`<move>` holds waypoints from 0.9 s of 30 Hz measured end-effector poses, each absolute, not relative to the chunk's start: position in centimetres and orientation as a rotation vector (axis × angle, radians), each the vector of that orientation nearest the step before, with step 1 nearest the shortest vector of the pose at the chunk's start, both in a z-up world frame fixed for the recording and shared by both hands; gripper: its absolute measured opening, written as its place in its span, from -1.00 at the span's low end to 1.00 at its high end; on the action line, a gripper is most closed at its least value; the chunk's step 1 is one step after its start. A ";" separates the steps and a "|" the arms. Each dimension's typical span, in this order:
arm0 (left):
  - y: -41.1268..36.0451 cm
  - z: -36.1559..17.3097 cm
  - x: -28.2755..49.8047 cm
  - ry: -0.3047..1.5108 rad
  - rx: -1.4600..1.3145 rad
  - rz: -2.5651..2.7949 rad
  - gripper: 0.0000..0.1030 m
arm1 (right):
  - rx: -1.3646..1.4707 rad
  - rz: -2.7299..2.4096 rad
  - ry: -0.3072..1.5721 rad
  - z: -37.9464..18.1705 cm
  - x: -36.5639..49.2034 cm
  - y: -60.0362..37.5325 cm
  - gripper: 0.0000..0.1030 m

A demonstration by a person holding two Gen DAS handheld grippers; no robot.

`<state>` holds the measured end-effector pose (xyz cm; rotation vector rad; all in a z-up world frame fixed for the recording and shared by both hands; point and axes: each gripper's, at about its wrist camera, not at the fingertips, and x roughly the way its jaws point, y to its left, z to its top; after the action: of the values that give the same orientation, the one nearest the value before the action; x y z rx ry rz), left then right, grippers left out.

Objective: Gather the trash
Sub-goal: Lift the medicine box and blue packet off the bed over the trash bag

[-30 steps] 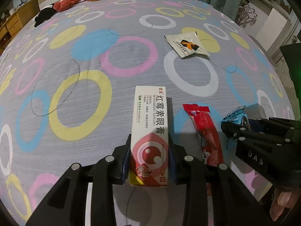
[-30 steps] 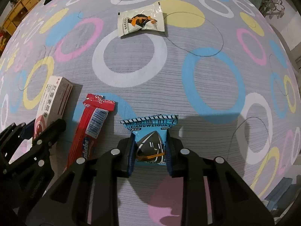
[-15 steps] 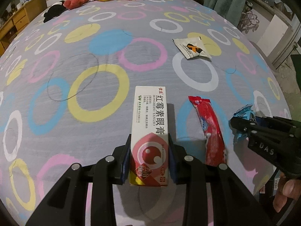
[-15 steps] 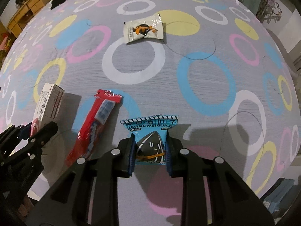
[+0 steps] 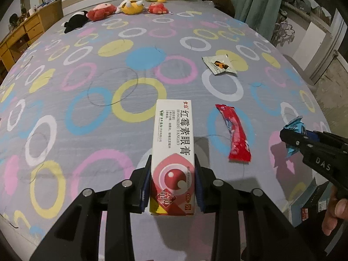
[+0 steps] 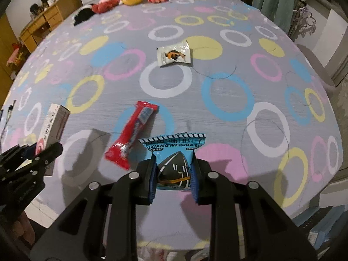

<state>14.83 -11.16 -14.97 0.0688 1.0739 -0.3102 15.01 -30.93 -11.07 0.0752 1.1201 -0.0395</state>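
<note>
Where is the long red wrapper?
The long red wrapper lies on the bedspread between both tongs, right of the held ointment box.

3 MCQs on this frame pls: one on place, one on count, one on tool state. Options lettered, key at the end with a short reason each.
1. Where does the red wrapper lie?
A. On the bedspread between the two tools
B. On the white packet
C. Among the plush toys

2. How many pieces of trash lie loose on the bedspread, not held?
A. One
B. Two
C. Four

3. What does the left tool hold?
A. Nothing, it is open
B. The blue snack packet
C. The white and red box

Key:
1 A: it lies flat, between the box and the blue snack packet.
2 B: only the red wrapper and the white packet.
3 C: its fingers clamp the box; the right tool grips the blue packet.
</note>
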 end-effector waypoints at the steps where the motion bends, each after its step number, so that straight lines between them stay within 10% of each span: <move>1: -11.1 -14.8 14.5 1.073 0.072 -0.309 -0.37 | 0.079 -0.036 1.109 -10.7 14.4 -30.7 -0.52; 27: -9.5 -9.6 -0.6 0.978 0.116 -0.325 -0.36 | 0.042 0.067 0.921 -4.7 -1.3 -27.4 -0.52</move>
<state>-0.59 -9.52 -9.58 0.1155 0.9781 -0.3253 -1.26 -27.38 -4.67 0.0424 0.9212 0.0665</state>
